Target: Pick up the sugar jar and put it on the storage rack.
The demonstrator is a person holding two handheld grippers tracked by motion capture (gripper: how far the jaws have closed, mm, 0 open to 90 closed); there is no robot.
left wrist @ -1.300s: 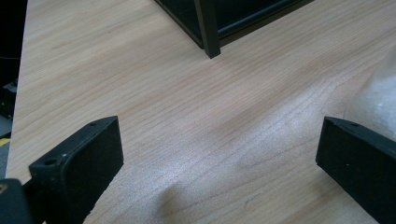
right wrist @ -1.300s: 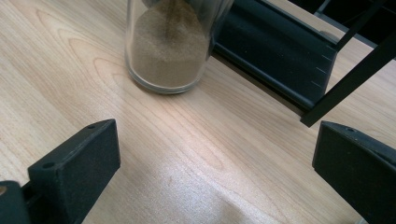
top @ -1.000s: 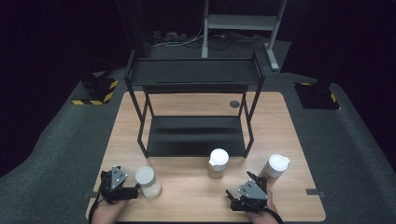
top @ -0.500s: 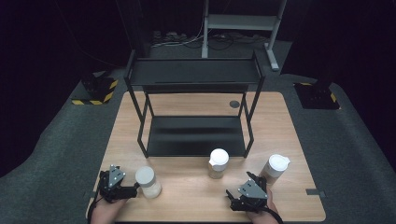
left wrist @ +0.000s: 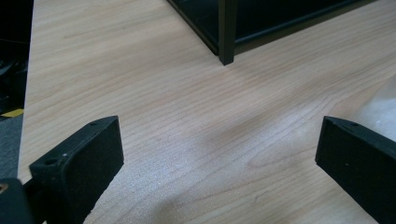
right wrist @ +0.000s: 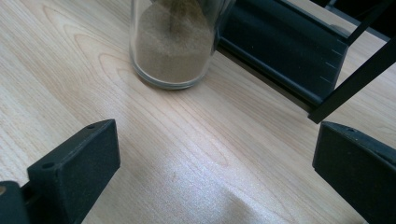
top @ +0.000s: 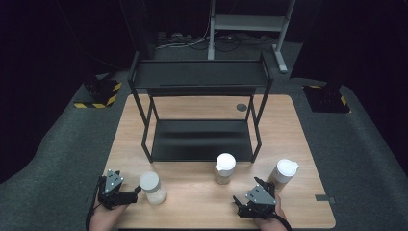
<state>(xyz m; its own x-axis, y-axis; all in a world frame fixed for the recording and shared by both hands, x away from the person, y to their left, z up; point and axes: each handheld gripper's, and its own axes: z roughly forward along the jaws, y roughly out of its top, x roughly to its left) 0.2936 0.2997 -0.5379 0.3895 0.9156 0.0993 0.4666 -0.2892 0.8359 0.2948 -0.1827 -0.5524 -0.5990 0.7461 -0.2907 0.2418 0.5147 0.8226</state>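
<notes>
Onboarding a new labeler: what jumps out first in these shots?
The black rack stands mid-table with both shelves bare. Three white-lidded jars line the near edge: left jar, middle jar holding tan powder, right jar. Each hand-held gripper, left and right, sits low by the near edge with jaws wide apart, holding nothing.

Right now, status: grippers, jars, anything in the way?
Left gripper open, beside left jar, not touching. Right gripper open, empty, facing middle jar. Third jar at right. Rack stands behind the jars.
</notes>
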